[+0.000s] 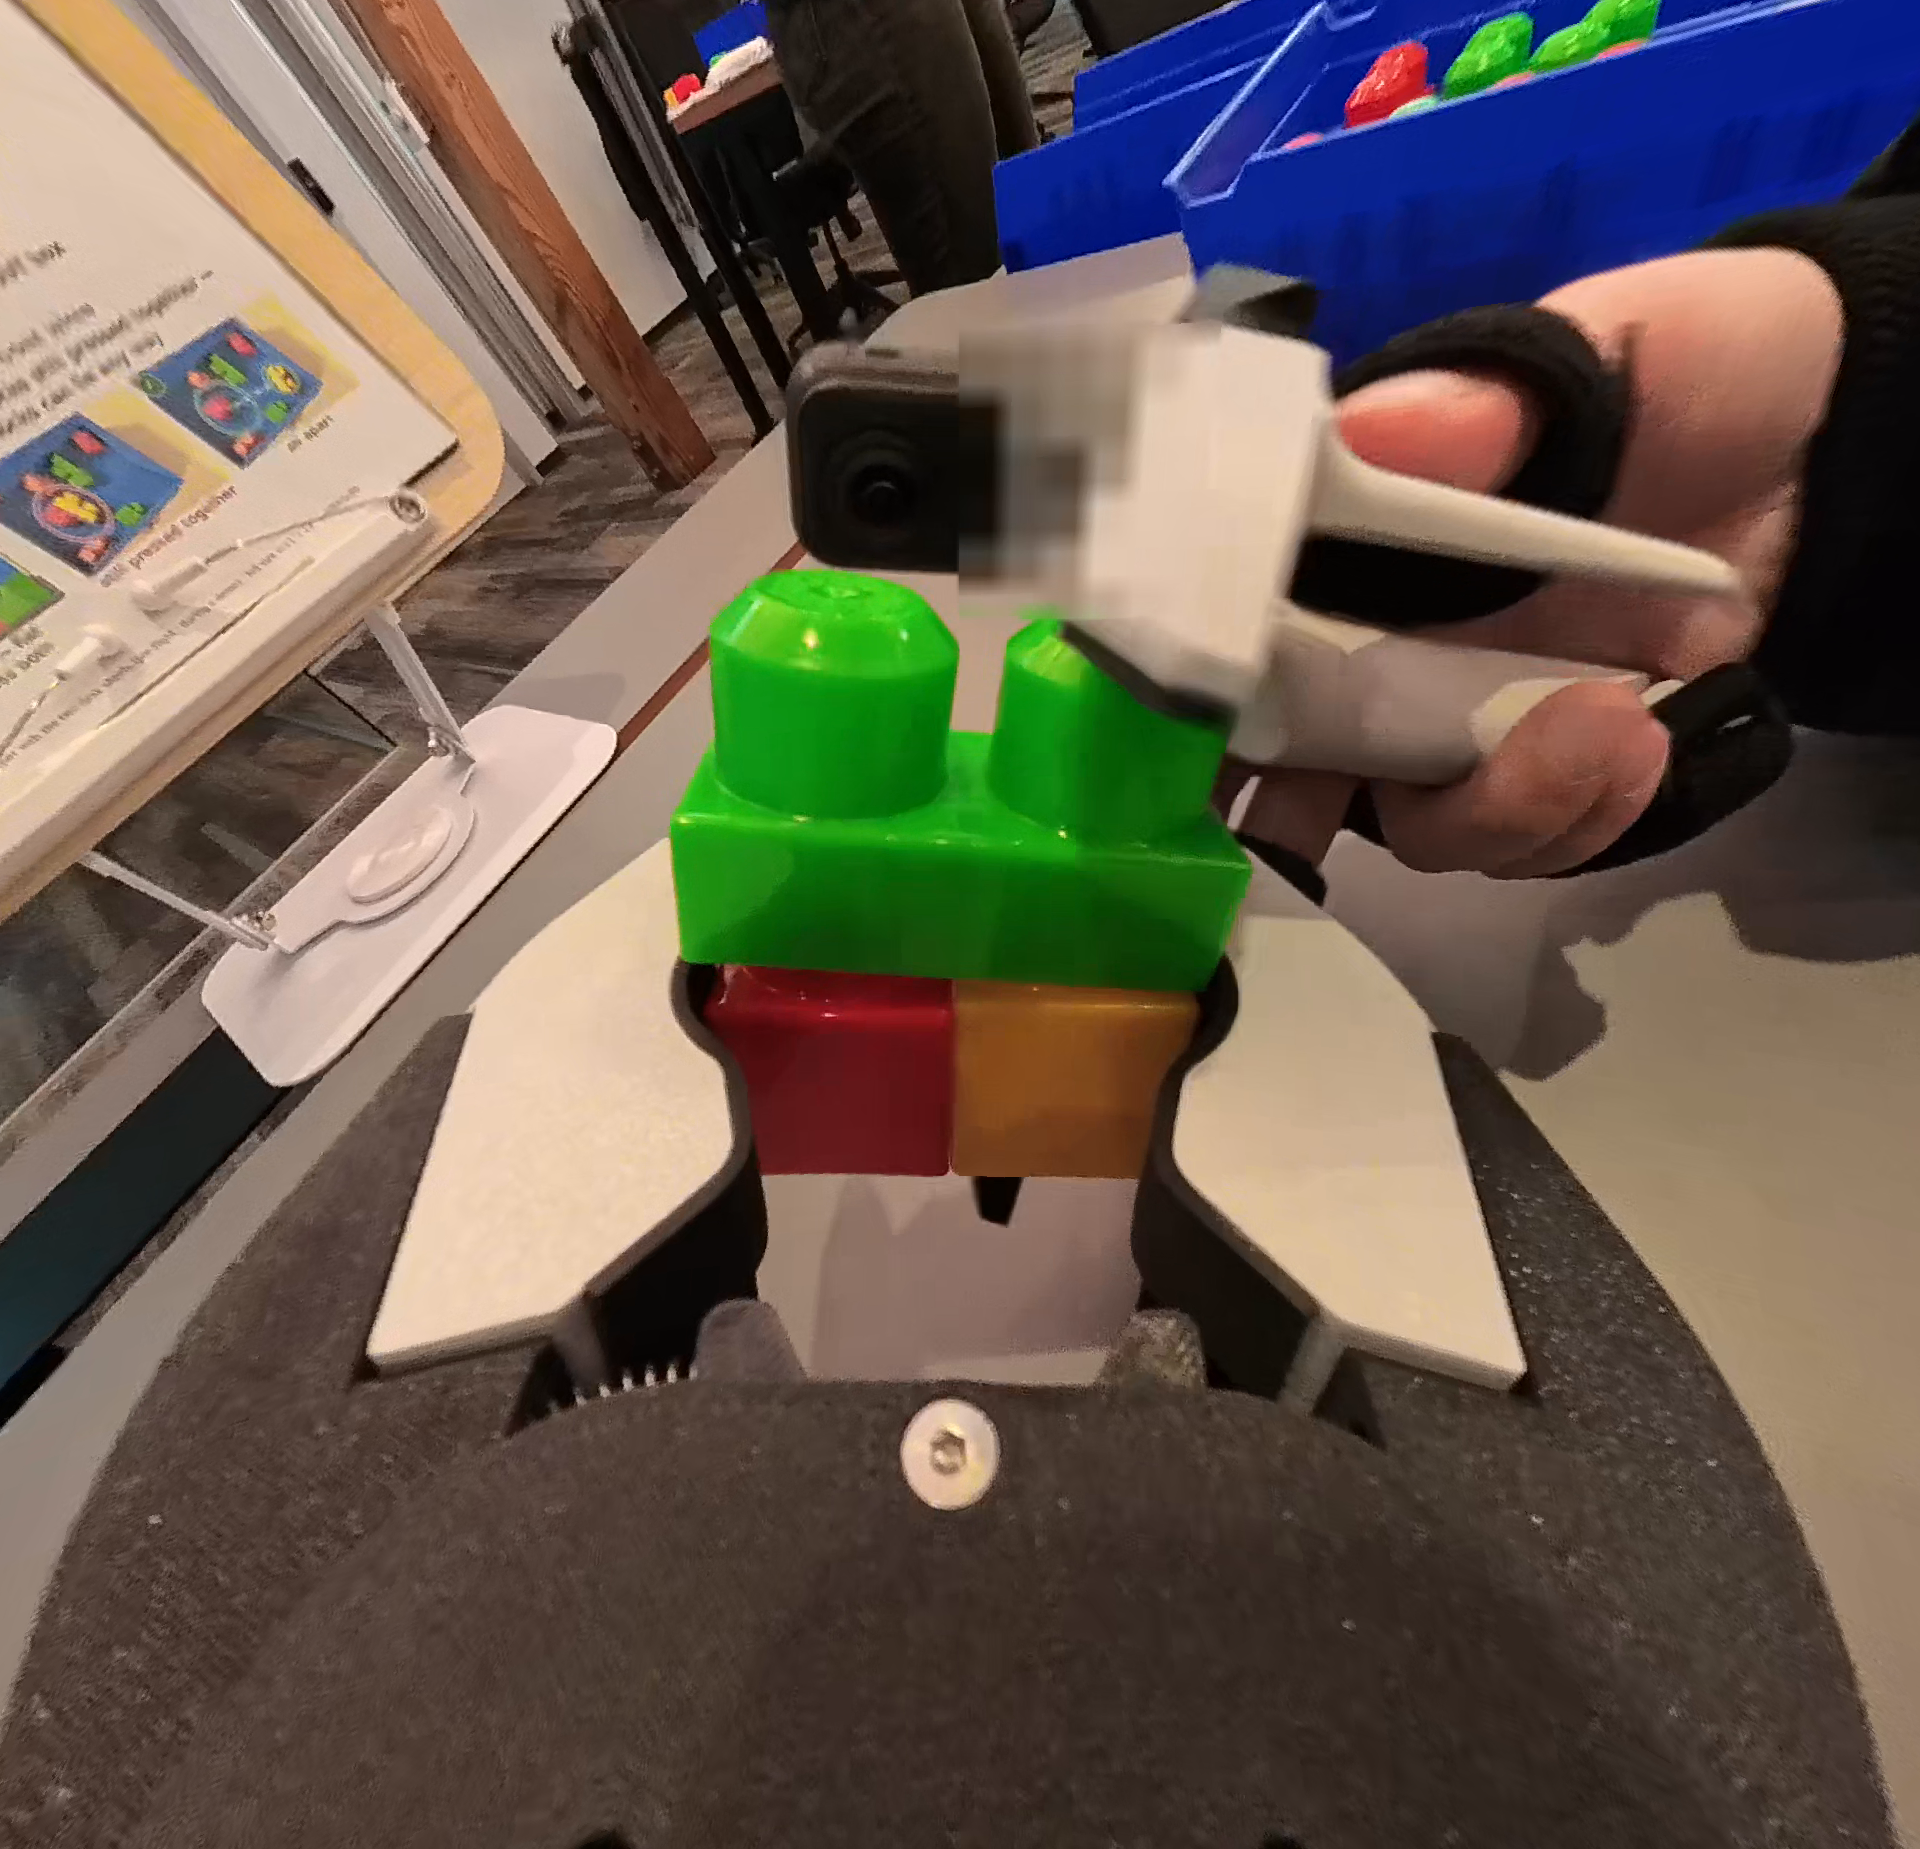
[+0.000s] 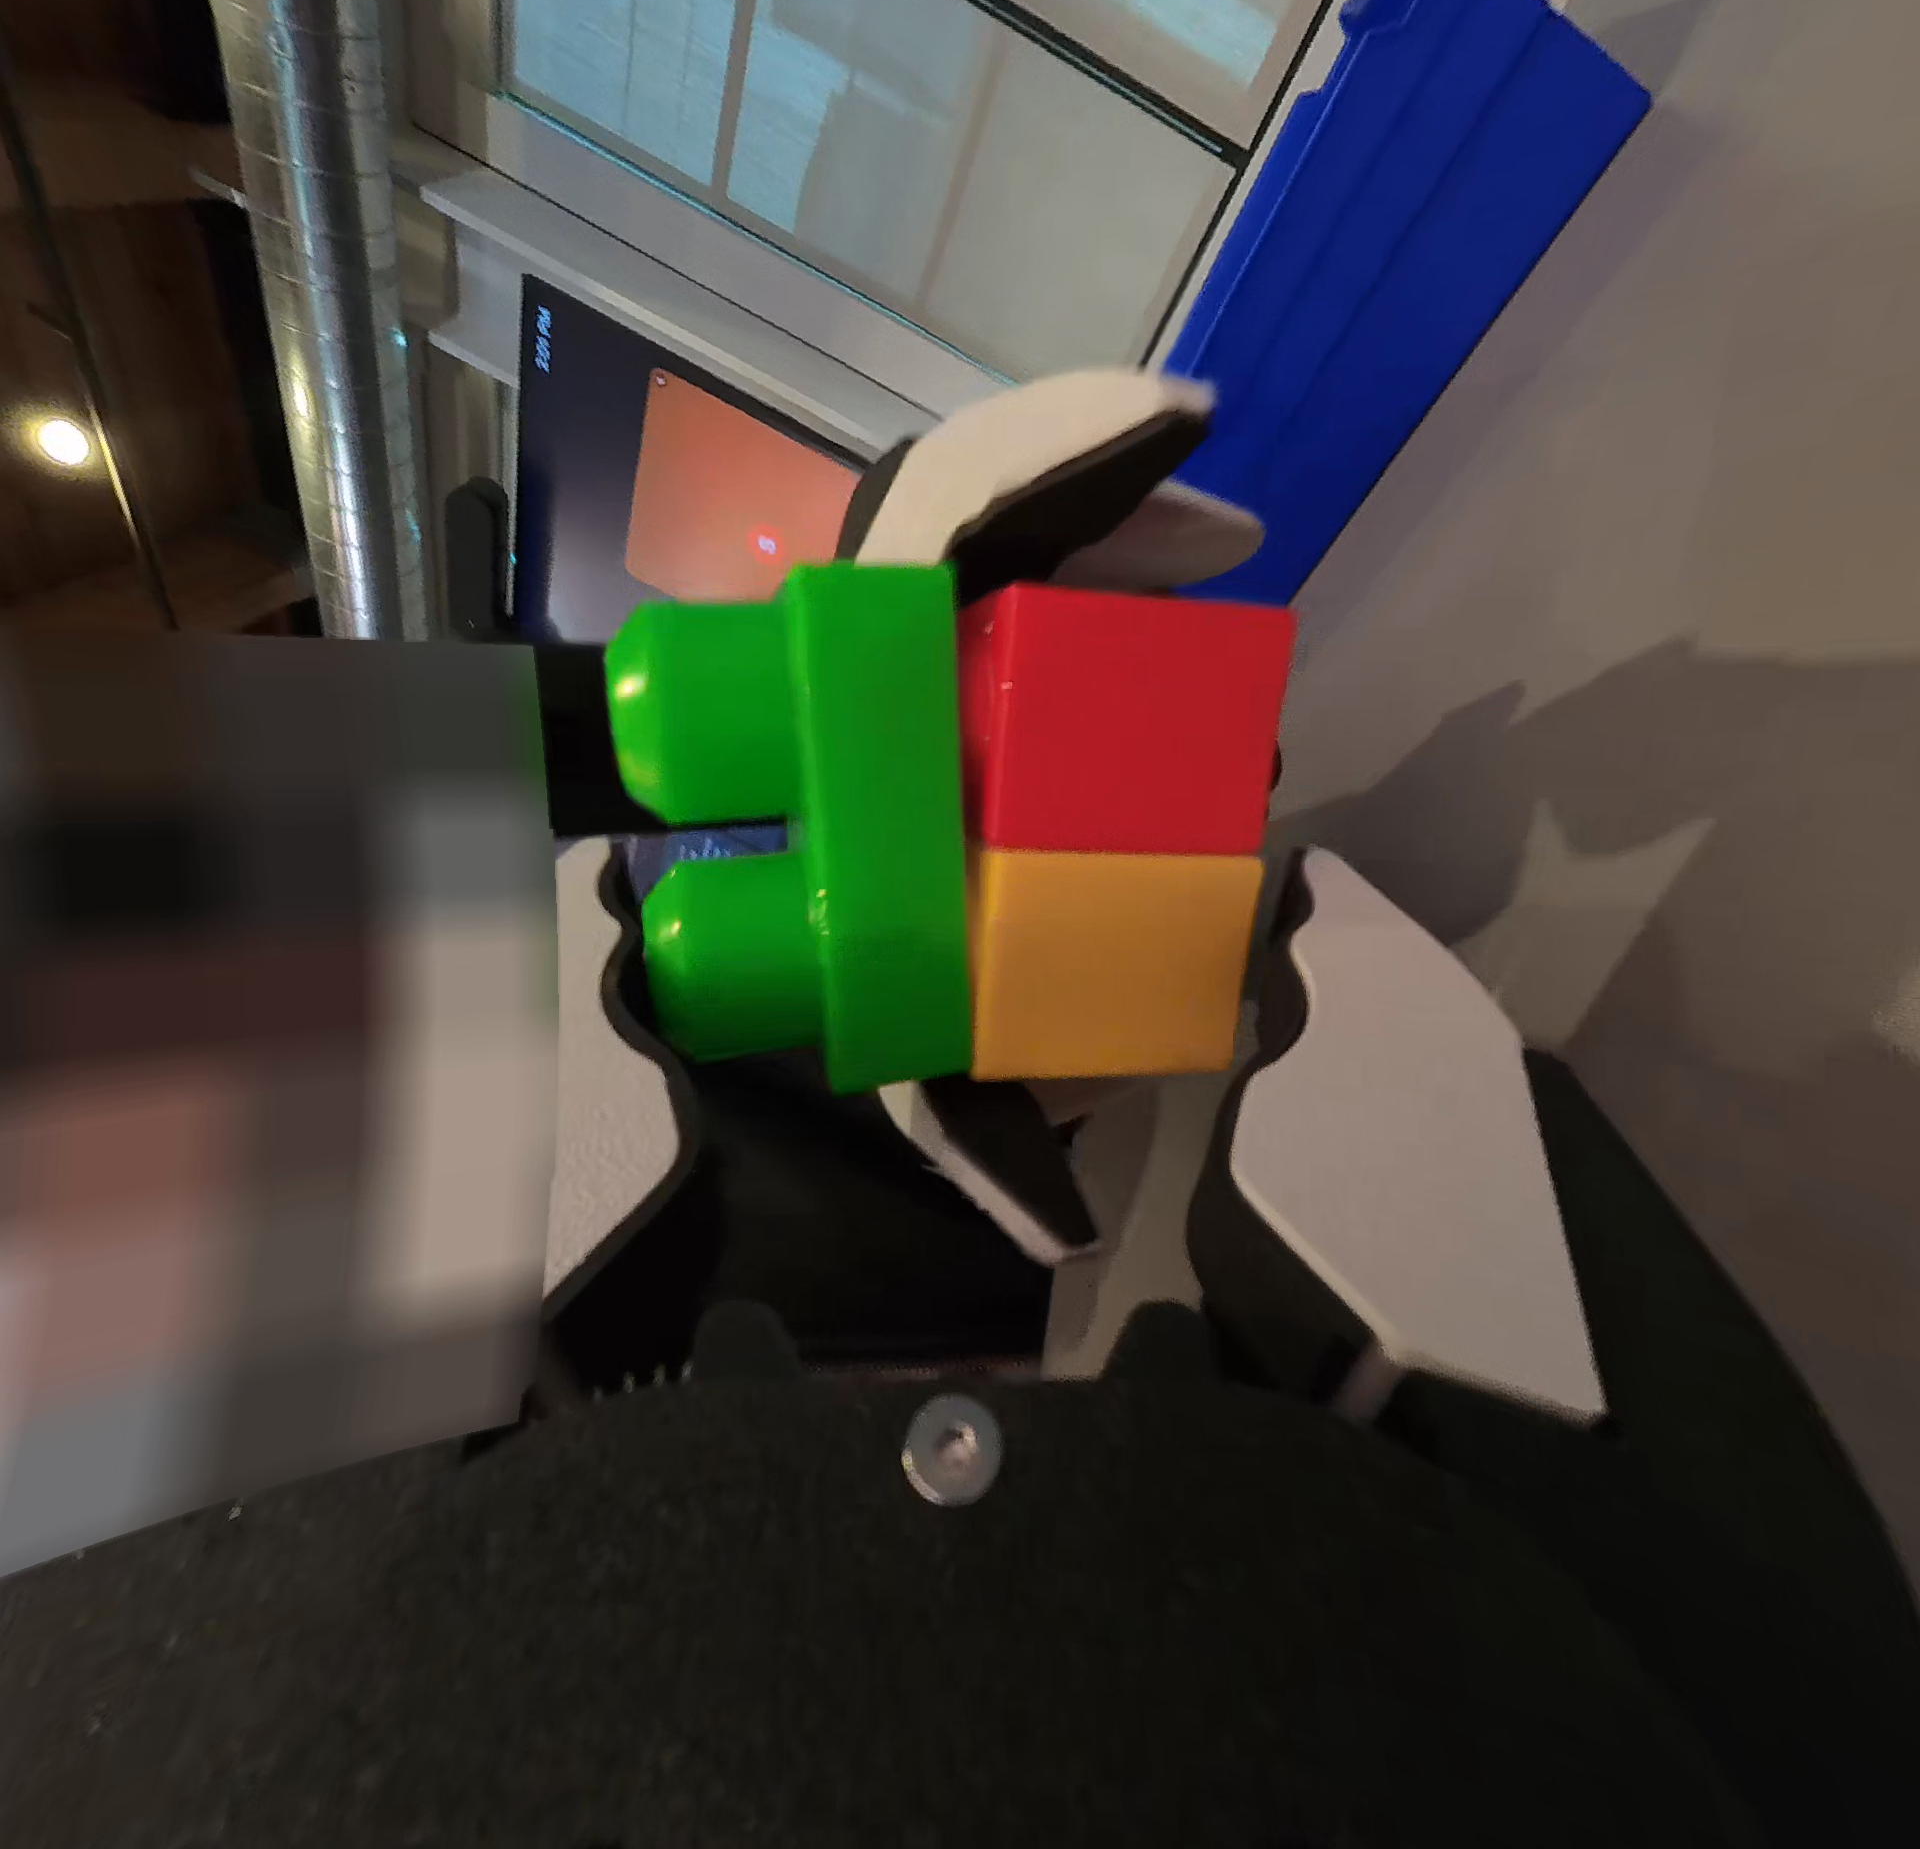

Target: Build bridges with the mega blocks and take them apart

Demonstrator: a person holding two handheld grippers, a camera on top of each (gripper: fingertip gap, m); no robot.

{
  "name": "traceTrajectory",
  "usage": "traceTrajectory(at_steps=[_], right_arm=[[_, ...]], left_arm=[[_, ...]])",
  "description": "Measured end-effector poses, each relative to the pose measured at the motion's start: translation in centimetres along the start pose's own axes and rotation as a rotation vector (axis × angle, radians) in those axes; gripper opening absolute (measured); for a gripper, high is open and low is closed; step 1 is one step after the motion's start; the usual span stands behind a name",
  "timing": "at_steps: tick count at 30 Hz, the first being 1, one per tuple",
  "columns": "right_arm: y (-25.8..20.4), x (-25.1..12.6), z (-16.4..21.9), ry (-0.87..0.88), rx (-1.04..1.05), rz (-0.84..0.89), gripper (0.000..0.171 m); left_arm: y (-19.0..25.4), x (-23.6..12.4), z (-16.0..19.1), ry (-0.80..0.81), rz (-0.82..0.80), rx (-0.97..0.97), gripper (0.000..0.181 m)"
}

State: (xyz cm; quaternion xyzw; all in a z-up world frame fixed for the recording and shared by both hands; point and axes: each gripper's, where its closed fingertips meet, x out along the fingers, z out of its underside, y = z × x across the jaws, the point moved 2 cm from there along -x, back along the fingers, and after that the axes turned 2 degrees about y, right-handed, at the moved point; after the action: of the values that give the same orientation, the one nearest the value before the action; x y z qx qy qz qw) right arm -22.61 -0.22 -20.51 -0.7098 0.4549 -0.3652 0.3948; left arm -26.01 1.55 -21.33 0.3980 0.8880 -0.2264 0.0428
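Now your left gripper pinches the red and yellow plastic cubes under the glossy green two-stud plastic block, while your right gripper (turned crosswise, jaws wide apart) brackets that bridge without gripping it.

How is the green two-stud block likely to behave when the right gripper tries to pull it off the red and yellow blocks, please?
The green block looks like rigid, glossy plastic, so it should stay stiff but may slip between smooth fingers. It spans the red block and yellow block, so it probably pops off suddenly. It looks light for its size.
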Motion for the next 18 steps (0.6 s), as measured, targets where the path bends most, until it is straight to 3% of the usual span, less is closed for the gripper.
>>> traceTrajectory(at_steps=[4,18], right_arm=[[-0.2,-0.4,-0.4,0.03,0.018,-0.029,0.12],[-0.2,0.3,0.7,-0.063,0.025,-0.049,0.115]], left_arm=[[1.1,0.1,-0.5,0.014,0.026,0.055,0.089],[2.0,0.6,0.1,-0.02,0.063,0.063,0.089]])
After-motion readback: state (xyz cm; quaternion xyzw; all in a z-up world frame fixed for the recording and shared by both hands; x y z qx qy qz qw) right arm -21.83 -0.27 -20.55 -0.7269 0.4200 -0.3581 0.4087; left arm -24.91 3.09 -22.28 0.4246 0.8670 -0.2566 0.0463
